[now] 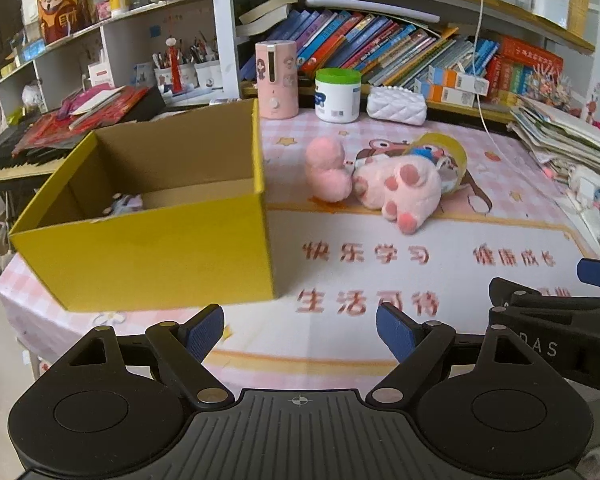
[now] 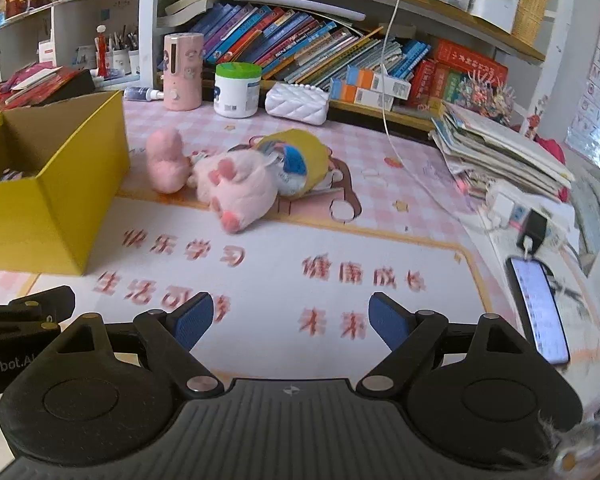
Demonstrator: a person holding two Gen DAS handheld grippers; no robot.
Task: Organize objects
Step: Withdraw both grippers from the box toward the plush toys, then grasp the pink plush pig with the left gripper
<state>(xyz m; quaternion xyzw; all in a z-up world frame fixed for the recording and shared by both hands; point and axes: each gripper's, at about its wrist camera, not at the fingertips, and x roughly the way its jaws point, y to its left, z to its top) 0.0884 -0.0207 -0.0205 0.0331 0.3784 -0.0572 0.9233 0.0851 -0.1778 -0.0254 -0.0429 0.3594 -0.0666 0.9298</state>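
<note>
One open yellow box (image 1: 148,256) stands at the left of the desk mat (image 1: 380,272), with only a small item (image 1: 126,203) showing on its floor, so the sorting looks barely begun. Right of the box and farther back lie a pink plush toy (image 1: 400,184), a yellow roll (image 1: 452,156) touching it, and a smaller pink plush piece (image 1: 327,170) just beside. Nearest, the left gripper (image 1: 300,330) and right gripper (image 2: 290,320) hover with jaws wide apart, holding nothing.
</note>
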